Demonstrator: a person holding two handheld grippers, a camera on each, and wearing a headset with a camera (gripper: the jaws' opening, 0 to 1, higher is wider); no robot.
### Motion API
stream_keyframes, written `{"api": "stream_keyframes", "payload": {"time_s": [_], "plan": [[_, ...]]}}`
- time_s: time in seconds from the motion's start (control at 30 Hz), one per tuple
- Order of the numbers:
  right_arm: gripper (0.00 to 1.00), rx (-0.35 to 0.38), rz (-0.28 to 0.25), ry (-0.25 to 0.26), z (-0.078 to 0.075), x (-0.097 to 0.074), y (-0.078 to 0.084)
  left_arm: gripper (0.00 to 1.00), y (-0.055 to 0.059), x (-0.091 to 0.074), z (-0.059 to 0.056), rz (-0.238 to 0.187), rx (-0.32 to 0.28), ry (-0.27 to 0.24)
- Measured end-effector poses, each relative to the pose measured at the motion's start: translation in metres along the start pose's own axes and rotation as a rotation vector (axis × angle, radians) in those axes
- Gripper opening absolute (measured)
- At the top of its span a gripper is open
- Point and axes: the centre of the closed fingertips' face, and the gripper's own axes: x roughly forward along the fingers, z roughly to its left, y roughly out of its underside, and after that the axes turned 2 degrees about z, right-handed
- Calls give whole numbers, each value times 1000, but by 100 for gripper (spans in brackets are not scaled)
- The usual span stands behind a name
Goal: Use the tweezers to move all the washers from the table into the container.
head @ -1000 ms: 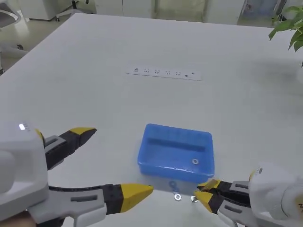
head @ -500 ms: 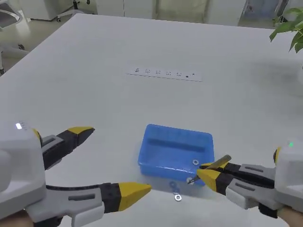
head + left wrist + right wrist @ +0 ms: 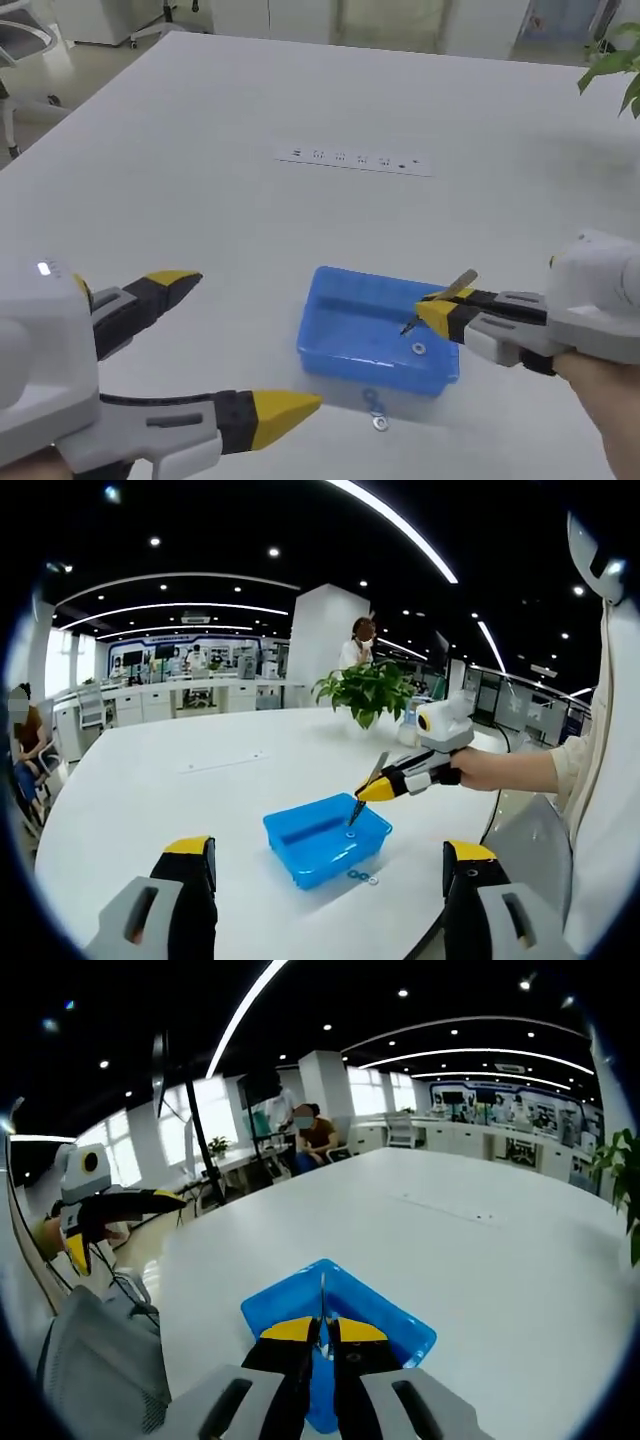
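One small metal washer [image 3: 418, 349] already lies in the blue plastic container [image 3: 350, 366], and at least two loose washers [image 3: 379, 423] wait on the white table [image 3: 250, 200] just in front of it. The right gripper [image 3: 432, 312], clamped on the thin metal tweezers [image 3: 460, 283], has come up off the table and now holds their tip over the container. Whether it carries a washer is too small to tell. The left gripper [image 3: 250, 340] idles, jaws wide apart.

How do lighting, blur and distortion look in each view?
Head view: soft even light, faint shadow by the container, sharp. Left gripper view: fisheye curves the table edge. Right gripper view: near right tongs slightly soft, ceiling strips bright.
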Motion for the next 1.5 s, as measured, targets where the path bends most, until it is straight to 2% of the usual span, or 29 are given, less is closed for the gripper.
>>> {"api": "stream_keyframes", "payload": {"time_s": [0.23, 0.97, 1.2, 1.5], "plan": [[3, -7, 85, -15, -9, 18, 19, 96, 2, -3, 2, 4, -2, -11], [3, -15, 123, -18, -11, 25, 33, 96, 5, -5, 4, 20, 3, -23], [3, -5, 86, -15, -9, 18, 25, 96, 5, -4, 4, 21, 4, -20], [3, -10, -46, -44, 12, -9, -5, 95, 7, -1, 3, 27, 2, -16]]}}
